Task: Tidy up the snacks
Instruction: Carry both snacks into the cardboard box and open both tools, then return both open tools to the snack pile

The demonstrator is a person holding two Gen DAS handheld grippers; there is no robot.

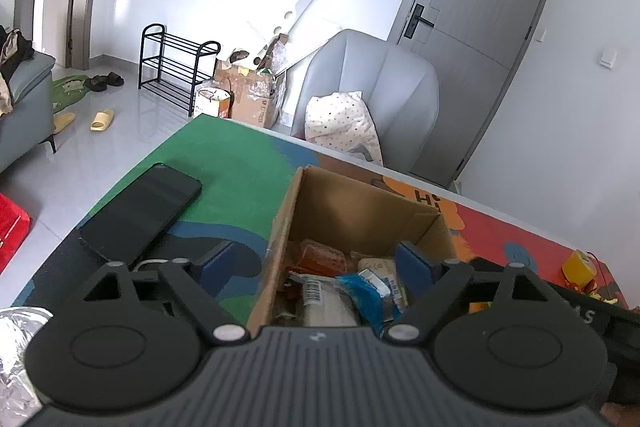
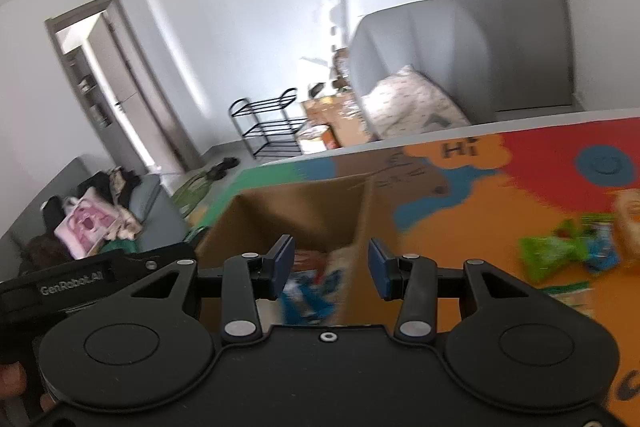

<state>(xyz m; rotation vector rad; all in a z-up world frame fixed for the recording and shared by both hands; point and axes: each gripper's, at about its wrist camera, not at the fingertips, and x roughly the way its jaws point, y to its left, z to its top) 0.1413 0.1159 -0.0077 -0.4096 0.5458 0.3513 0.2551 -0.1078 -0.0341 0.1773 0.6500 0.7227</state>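
The box (image 1: 352, 211) of snacks (image 1: 360, 287) runs long away from both grippers; a phone (image 1: 140, 215) lies beside it. The left gripper (image 1: 316, 263) and right gripper (image 2: 330, 267) are both let go, holding nothing.

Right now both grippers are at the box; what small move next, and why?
Probably swing the right gripper, open and empty, toward the green packet on the mat. The cardboard box already holds snacks; loose ones remain outside it.

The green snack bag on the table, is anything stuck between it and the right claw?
Nothing visible blocks it. The crinkly green snack bag lies in the open on the colourful mat, to the right of the open right claw. The brown cardboard box stands ahead of the claw, not on that side.
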